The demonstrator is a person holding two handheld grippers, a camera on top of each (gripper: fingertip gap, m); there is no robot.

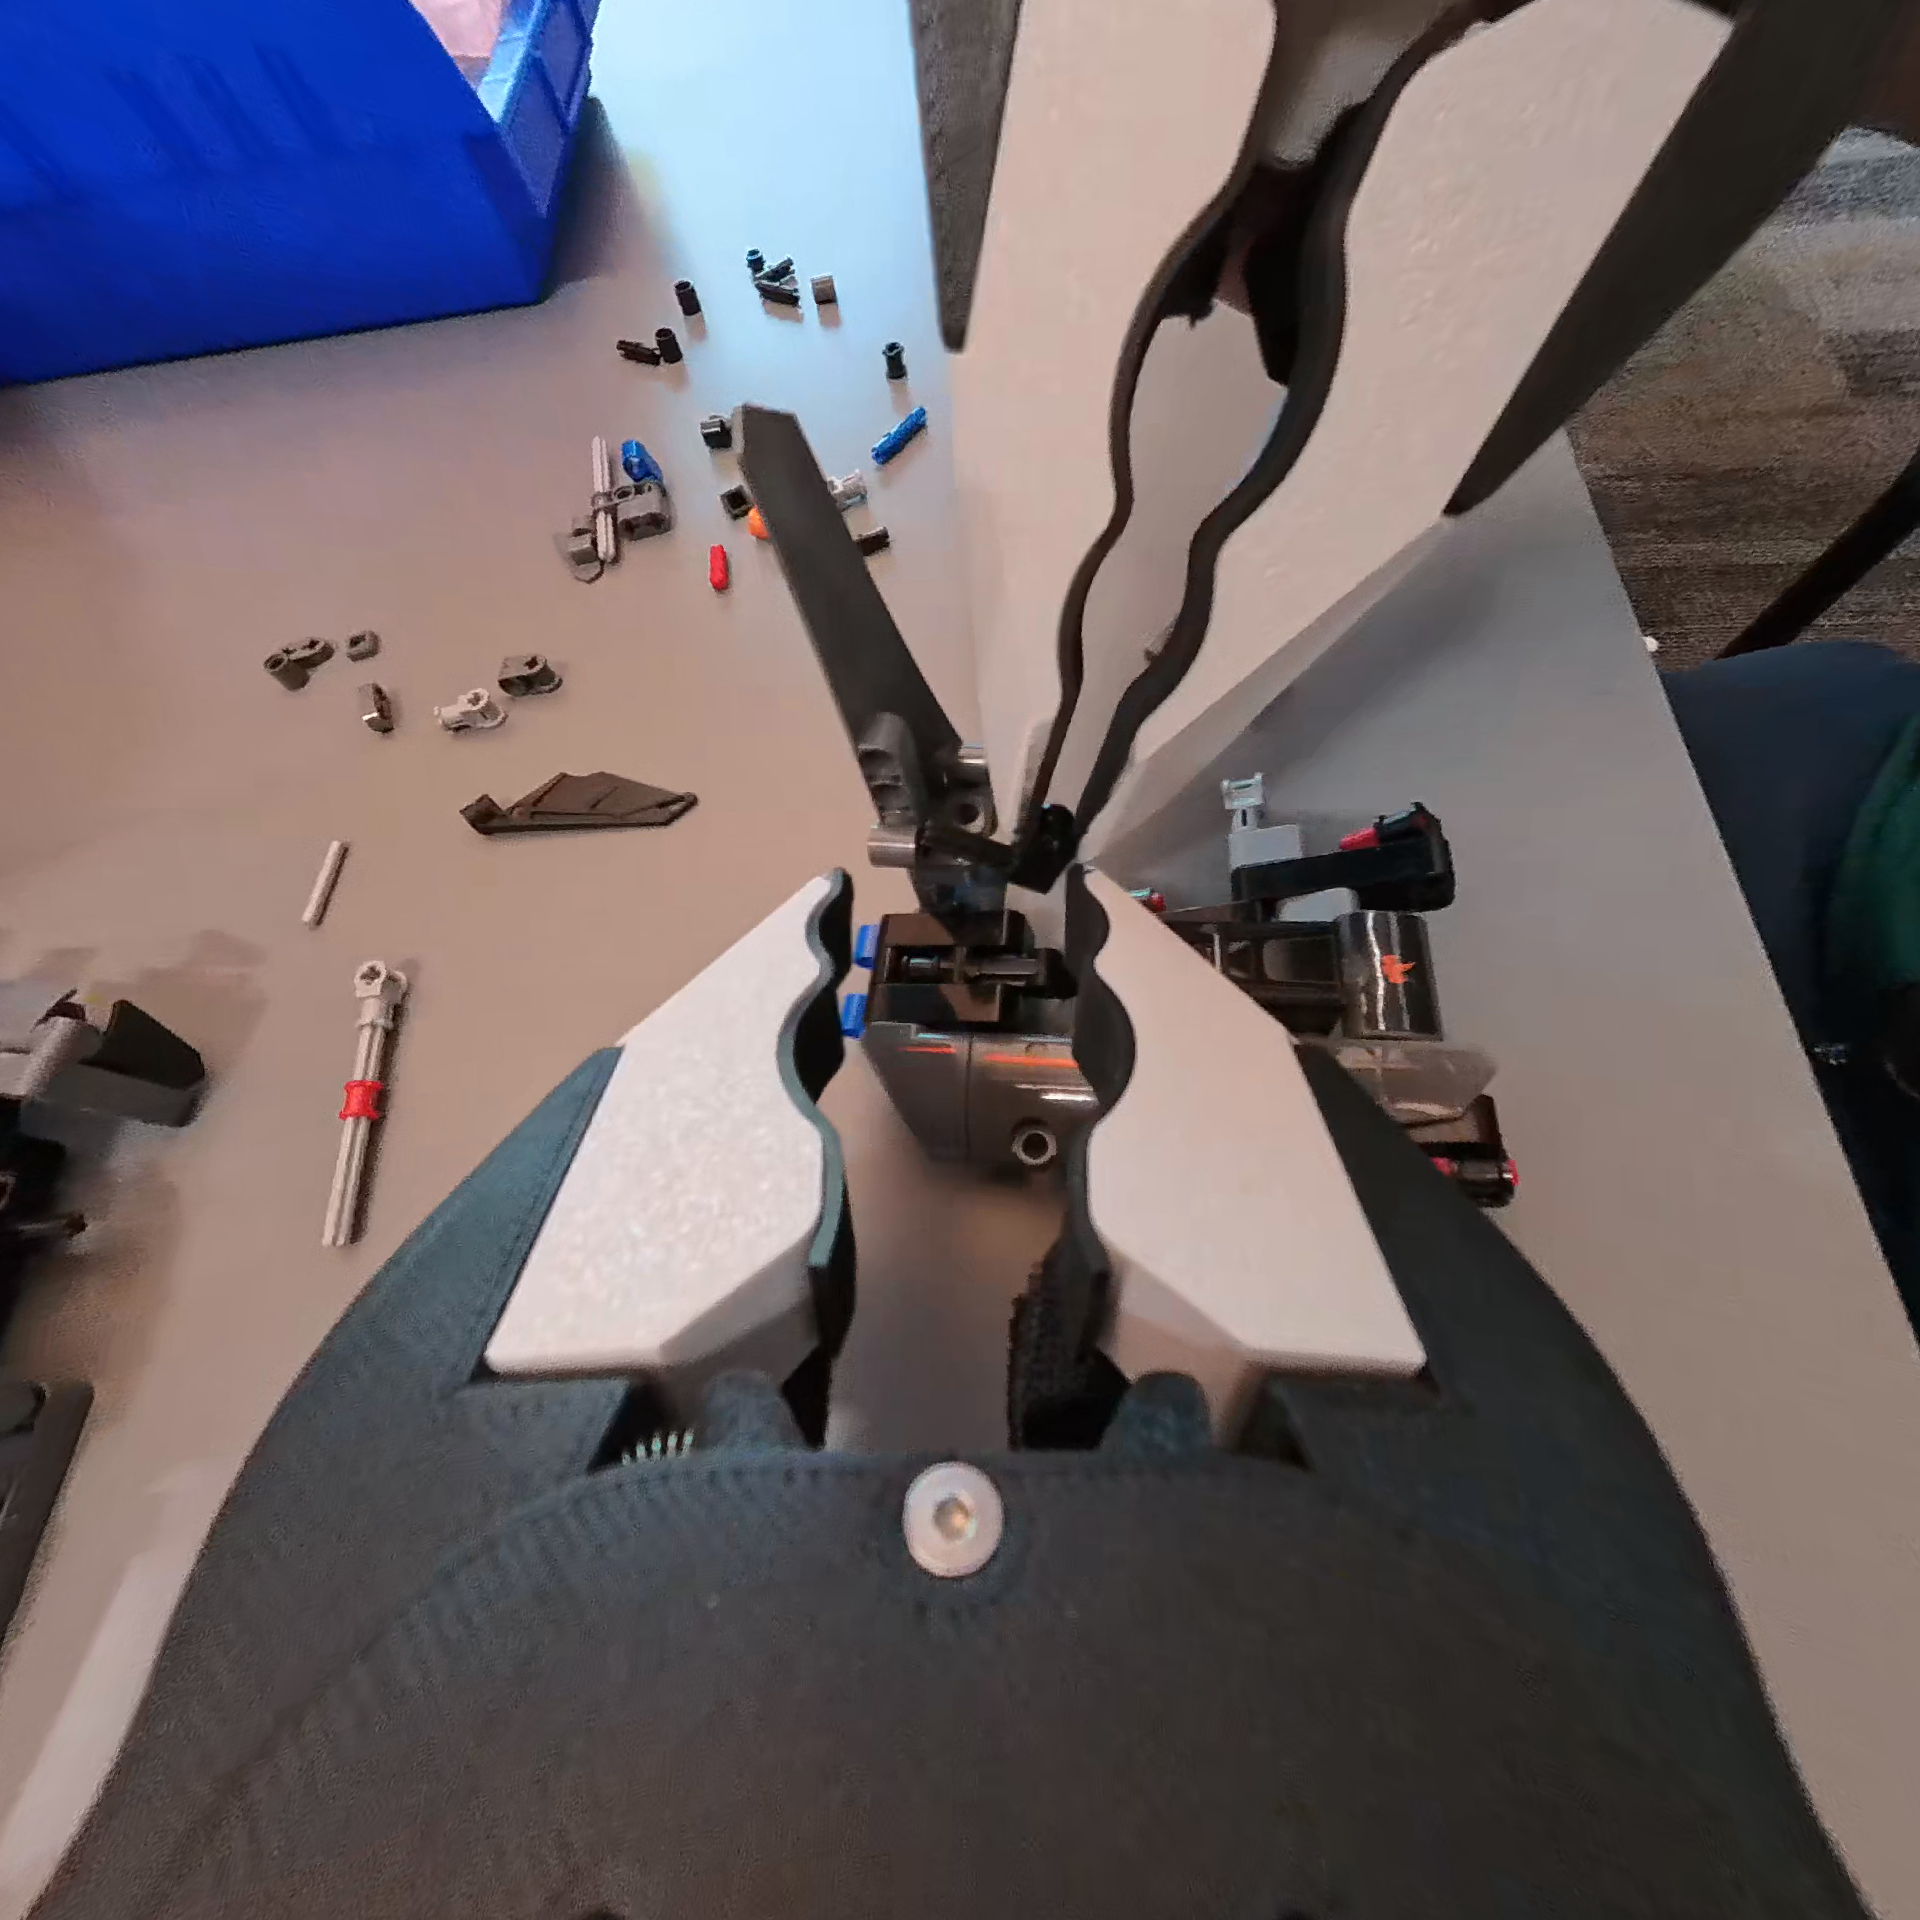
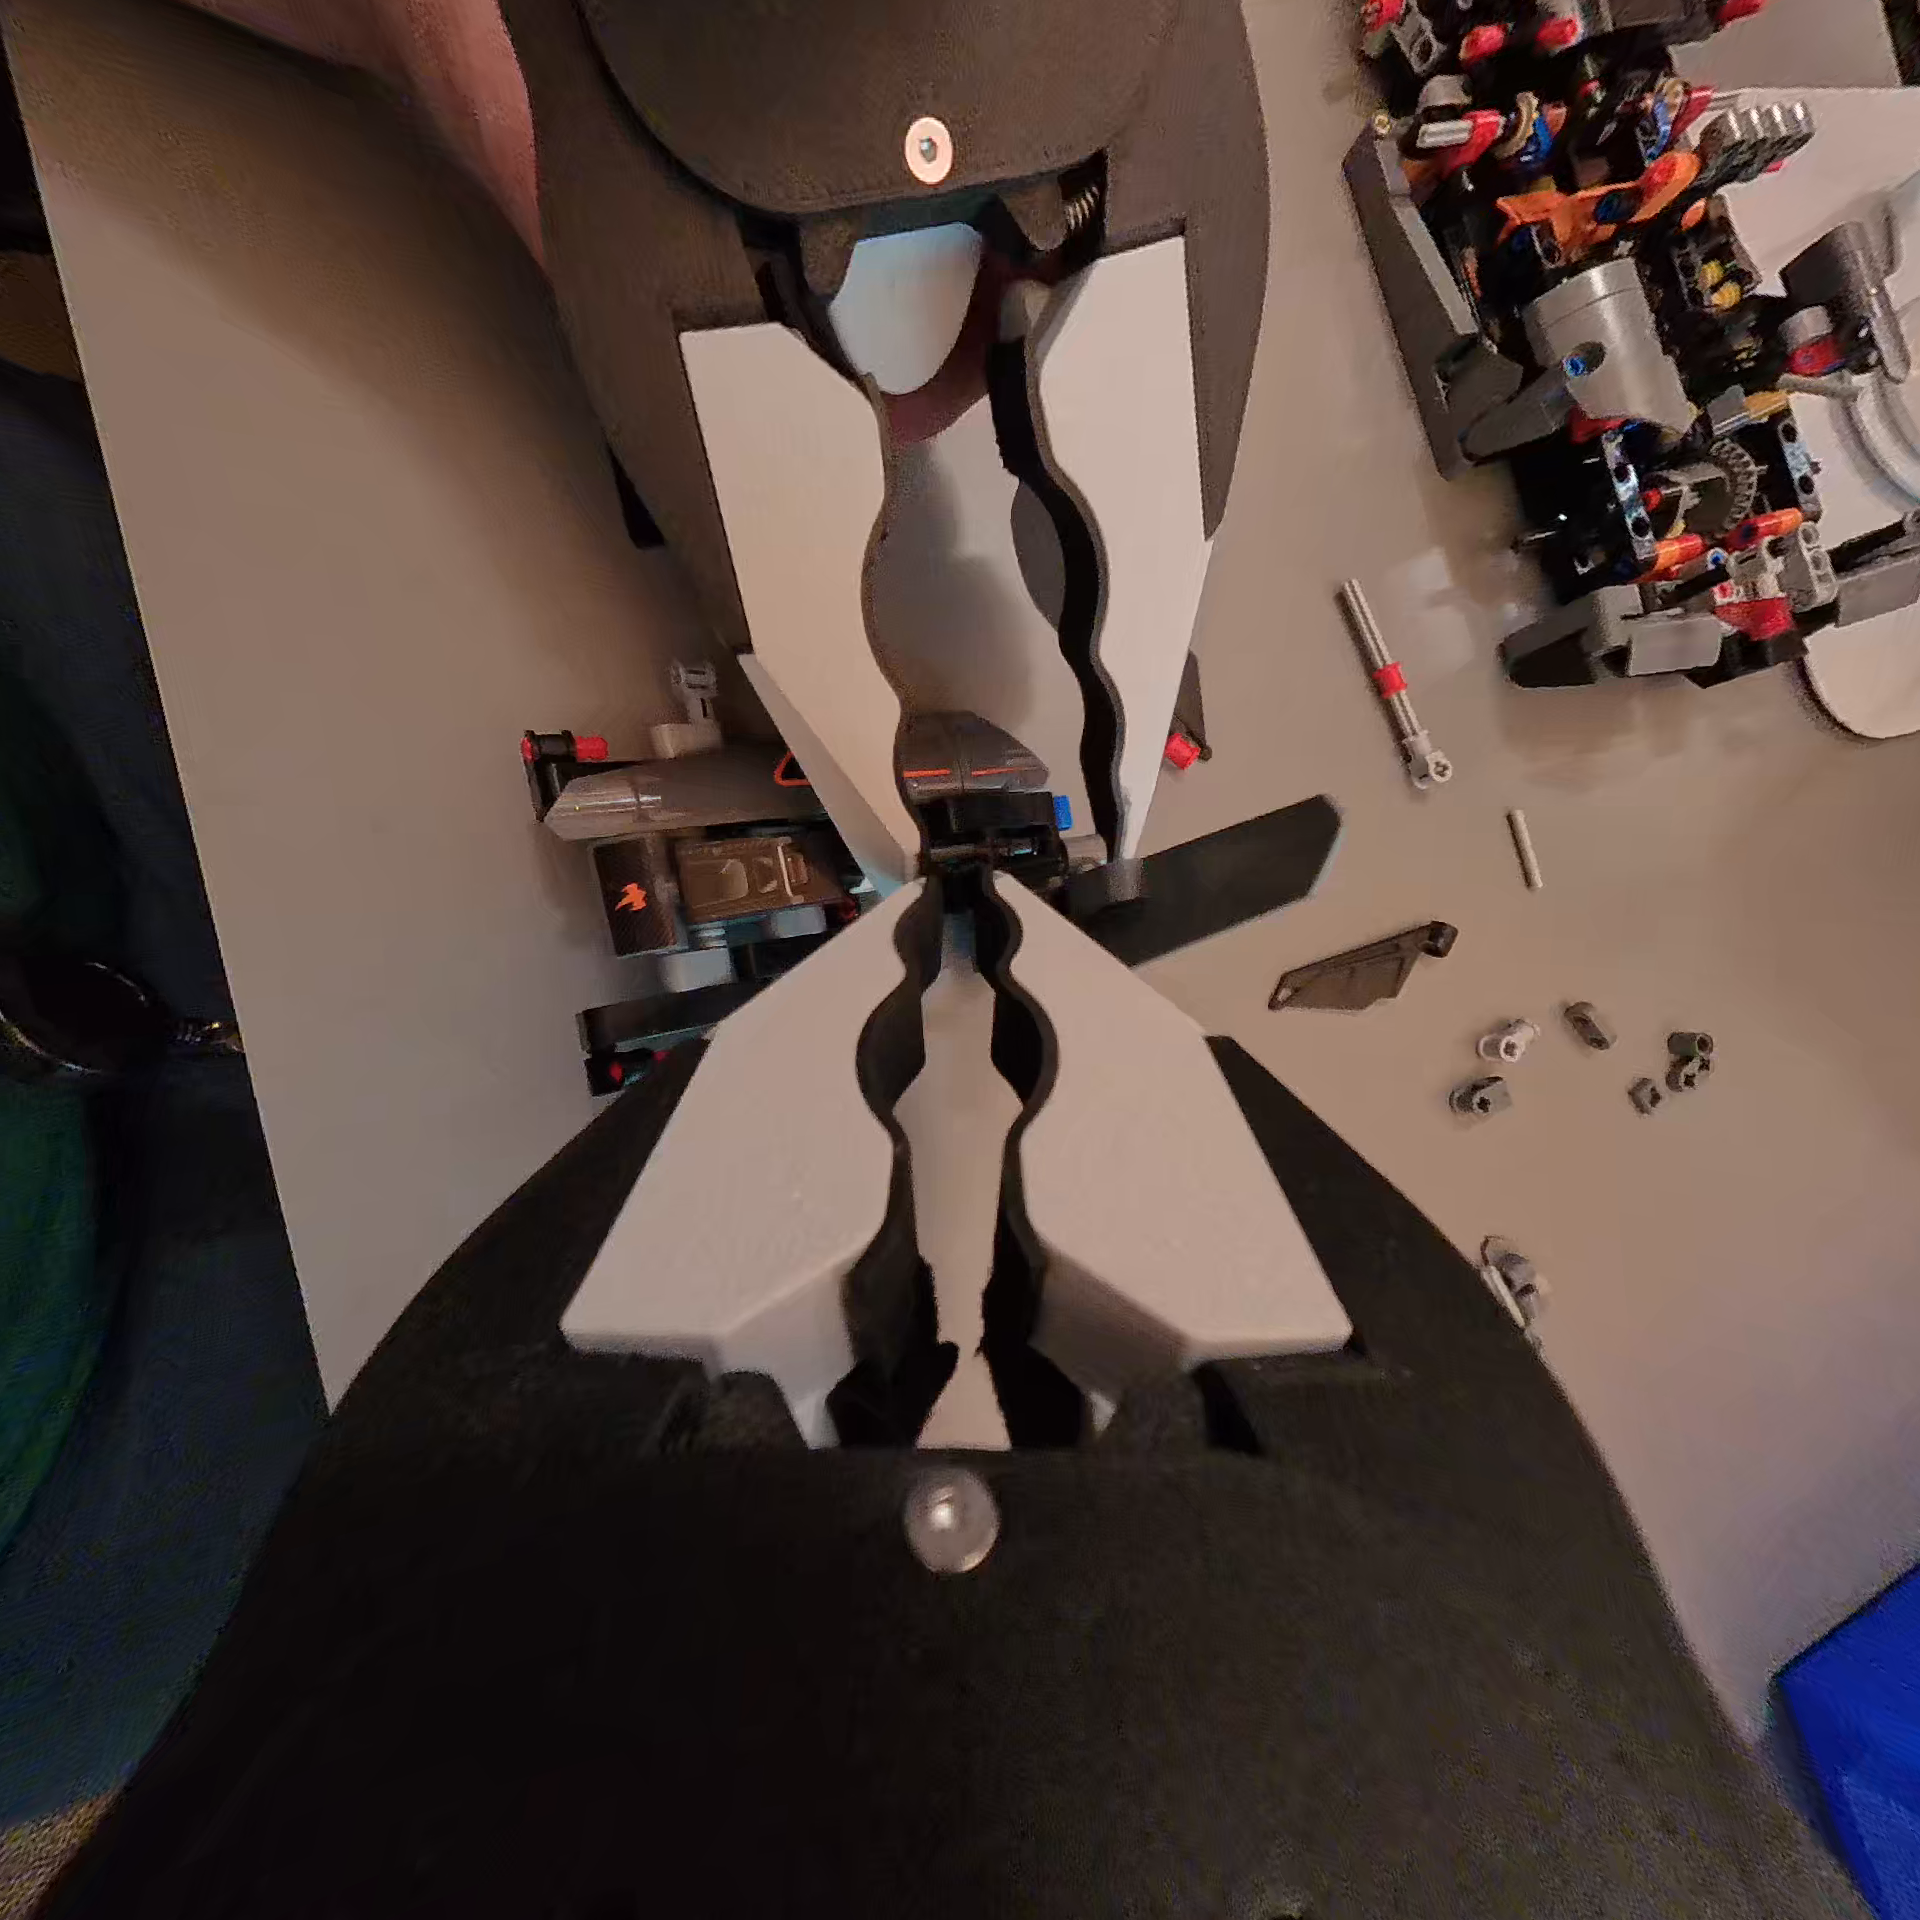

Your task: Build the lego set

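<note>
My left gripper (image 1: 961, 883) is shut on a dark grey and black lego sub-assembly (image 1: 977, 1081) with an orange stripe and blue pins, held just above the table. A long black blade piece (image 1: 821, 582) sticks out from its far end. My right gripper (image 2: 958, 883) comes in from the opposite side, tip to tip with the left one, and is shut on a small black connector (image 1: 1047, 831) pressed against the top of the sub-assembly (image 2: 966, 769). The left gripper (image 2: 1018, 852) shows from above in the right wrist view, and the blade (image 2: 1226, 873) points right there.
A second sub-assembly (image 1: 1340, 935) lies near the table edge by a person's leg. The large built model (image 2: 1662, 364), a grey axle with a red bush (image 1: 364, 1101), a black fin panel (image 1: 582, 805), scattered small pins (image 1: 769, 281) and a blue bin (image 1: 260, 177) are around. Only a small space, under 4 cm, lies between the two pairs of fingers.
</note>
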